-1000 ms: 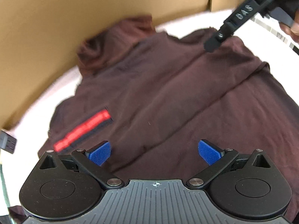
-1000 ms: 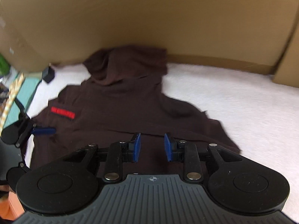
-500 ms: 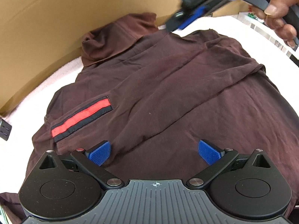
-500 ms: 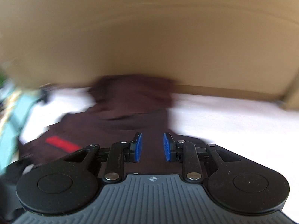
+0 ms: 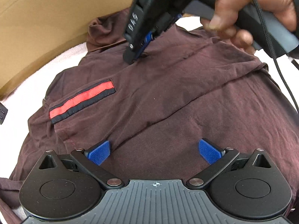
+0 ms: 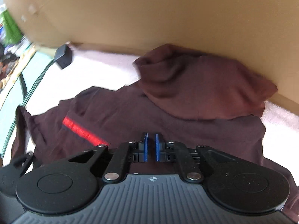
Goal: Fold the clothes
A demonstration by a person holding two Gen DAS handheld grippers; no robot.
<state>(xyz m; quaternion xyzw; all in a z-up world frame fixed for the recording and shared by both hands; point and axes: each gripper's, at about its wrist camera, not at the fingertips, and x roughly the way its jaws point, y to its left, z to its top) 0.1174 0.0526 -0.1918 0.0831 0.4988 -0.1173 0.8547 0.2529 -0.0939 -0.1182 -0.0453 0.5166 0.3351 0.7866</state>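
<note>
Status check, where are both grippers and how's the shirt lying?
Left hand-held gripper open, low over the maroon shirt. Right hand-held gripper nearly closed, tips down near the collar. Shirt spread flat, unfolded. Cardboard wall close behind.

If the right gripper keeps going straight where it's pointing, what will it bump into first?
Most likely the dark maroon shirt. The right gripper, its pads nearly together, points low across the cloth toward the bunched-up collar. Behind that stands the cardboard wall. Depth is hard to judge in this view.
</note>
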